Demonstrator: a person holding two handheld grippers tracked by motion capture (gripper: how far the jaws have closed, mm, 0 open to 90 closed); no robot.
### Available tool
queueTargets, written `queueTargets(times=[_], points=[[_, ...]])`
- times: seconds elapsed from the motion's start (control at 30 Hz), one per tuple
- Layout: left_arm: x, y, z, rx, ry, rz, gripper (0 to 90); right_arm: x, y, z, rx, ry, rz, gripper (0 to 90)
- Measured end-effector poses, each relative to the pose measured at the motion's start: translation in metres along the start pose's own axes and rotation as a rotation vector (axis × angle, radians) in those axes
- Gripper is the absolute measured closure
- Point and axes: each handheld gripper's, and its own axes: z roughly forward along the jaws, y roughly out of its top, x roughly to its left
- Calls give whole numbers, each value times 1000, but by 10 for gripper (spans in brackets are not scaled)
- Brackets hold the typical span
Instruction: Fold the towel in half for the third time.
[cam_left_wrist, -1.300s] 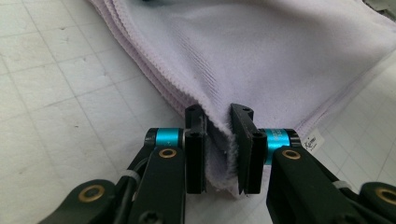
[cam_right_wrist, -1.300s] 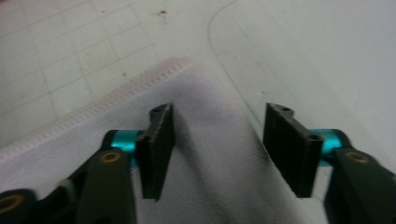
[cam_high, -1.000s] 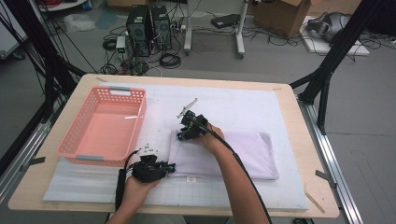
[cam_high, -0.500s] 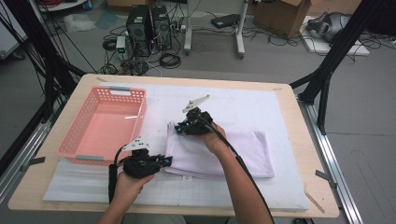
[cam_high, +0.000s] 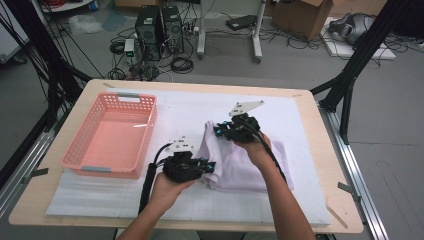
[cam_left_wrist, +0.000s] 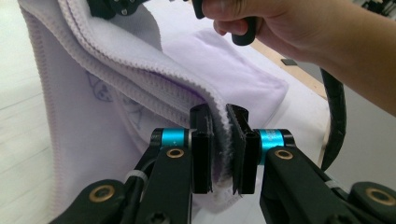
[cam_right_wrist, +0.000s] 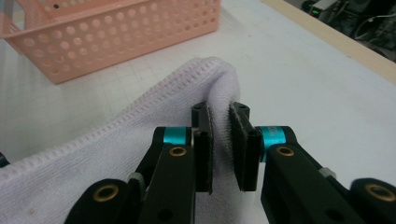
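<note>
Claw pads (cam_left_wrist: 201, 154) half-buried in towel (cam_left_wrist: 116, 93) edge, hem between hidden

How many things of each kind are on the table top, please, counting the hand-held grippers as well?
Towel: 1
Basket: 1
Grippers: 2, the left gripper and the right gripper, each clamped on the towel's edge
Total: 4

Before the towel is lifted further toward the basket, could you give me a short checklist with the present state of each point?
1. Left gripper shut on towel edge: ok.
2. Right gripper shut on towel corner: ok.
3. Gripped edge raised off the white mat: ok.
4. Whole towel off the mat: not ok, the far part lies flat.
5. Pink basket empty: ok.
6. Fold holding: cannot tell.
</note>
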Motion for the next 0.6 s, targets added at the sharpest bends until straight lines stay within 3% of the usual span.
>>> queueTargets(times=[0.27, 0.6], points=[[-17, 11, 37, 33, -39, 21, 802, -16, -26, -35, -14, -50, 38, 806], [-26, 12, 80, 66, -48, 15, 797, -34, -57, -55, 4, -103, 78, 806]])
